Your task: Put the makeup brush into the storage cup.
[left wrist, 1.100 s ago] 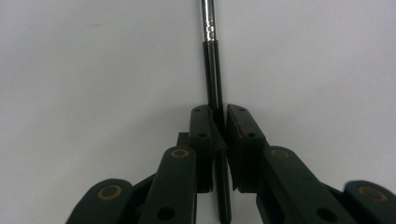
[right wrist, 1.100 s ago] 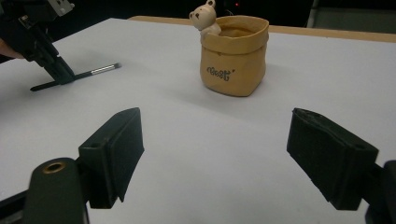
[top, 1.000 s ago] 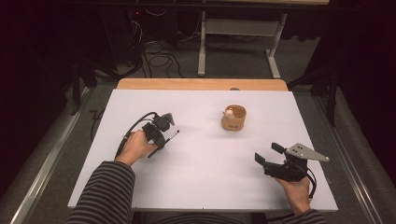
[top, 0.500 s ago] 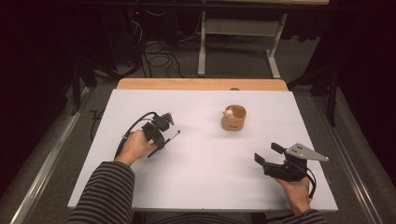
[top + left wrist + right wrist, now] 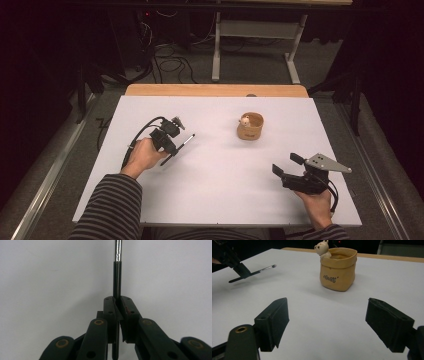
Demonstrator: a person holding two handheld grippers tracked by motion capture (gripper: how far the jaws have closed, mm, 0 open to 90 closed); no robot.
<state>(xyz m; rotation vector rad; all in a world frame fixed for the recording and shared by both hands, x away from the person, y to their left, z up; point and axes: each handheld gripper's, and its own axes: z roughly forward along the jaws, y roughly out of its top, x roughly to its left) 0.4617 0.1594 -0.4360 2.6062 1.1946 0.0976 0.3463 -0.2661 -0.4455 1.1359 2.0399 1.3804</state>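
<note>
My left gripper (image 5: 171,146) is at the left of the white table (image 5: 215,200), shut on a thin black brush (image 5: 188,139) with a silver ferrule. In the left gripper view the pads pinch the black handle (image 5: 117,277) near its middle, and the shaft runs straight out ahead of the left gripper (image 5: 117,300). My right gripper (image 5: 286,165) hovers low at the right front, open, with nothing between its jaws. A tan bag-shaped pot (image 5: 250,127) with a small bear figure (image 5: 245,120) on its rim stands at the centre right. The pot (image 5: 338,268) lies ahead of the right gripper (image 5: 327,315).
The right gripper view also shows the left gripper (image 5: 240,270) holding the brush (image 5: 265,268) above the table, tip toward the pot. A wooden strip (image 5: 215,90) borders the table's far edge. Cables and a metal stand (image 5: 255,35) lie on the floor beyond.
</note>
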